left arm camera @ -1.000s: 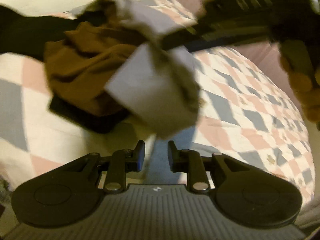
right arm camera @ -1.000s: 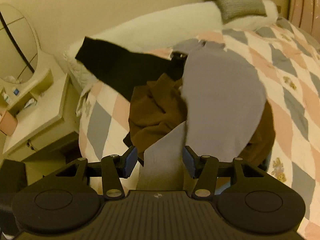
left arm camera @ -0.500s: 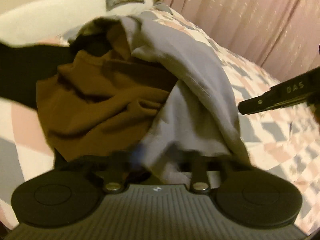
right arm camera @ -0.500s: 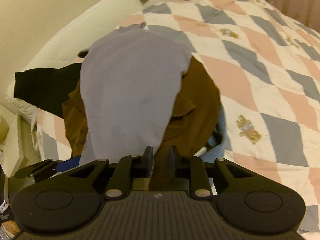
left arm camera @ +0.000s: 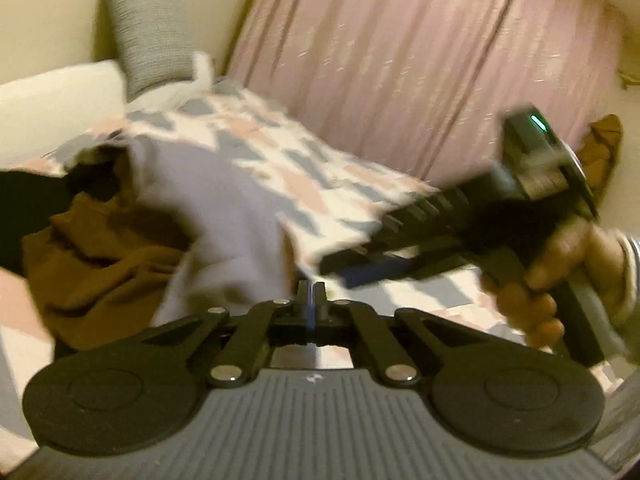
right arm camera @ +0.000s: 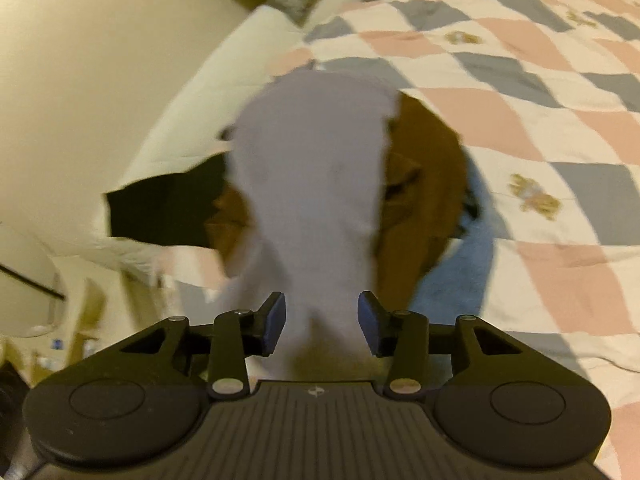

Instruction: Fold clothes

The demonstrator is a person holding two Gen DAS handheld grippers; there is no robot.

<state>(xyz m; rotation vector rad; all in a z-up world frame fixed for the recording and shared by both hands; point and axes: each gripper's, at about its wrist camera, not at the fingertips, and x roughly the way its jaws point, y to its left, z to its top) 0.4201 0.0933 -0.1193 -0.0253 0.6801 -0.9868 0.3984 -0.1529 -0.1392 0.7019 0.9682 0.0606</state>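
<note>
Quick notes, view by view.

Left wrist cam: left gripper (left arm camera: pixel 309 294) has its jaws together, nothing clearly pinched; blue pads meet with no cloth visible between. Lavender-grey garment (left arm camera: pixel 208 200) lies draped over the brown garment (left arm camera: pixel 92 264) on the quilt (left arm camera: pixel 304 176), its near edge just beside the left tips. Black garment (left arm camera: pixel 24 208) sits at far left. Right gripper (left arm camera: pixel 452 220) is seen side-on w/ the hand (left arm camera: pixel 560 264) gripping the handle; heavy motion blur.

Right wrist cam: jaws apart, grey garment (right arm camera: pixel 316 184) running up between the pads (right arm camera: pixel 274 322); can't tell if it touches them, not clamped. Brown garment (right arm camera: pixel 424 184) shows either side under it, black garment (right arm camera: pixel 168 204) to the left.

Handling, my read: grey piece is thin knit, light, limp, prob stretchy, so it sags and bunches. Take it at a hem or corner, both grippers well apart, then spread on the quilt. Quilt is soft, padded, diamond patchwork.
</note>
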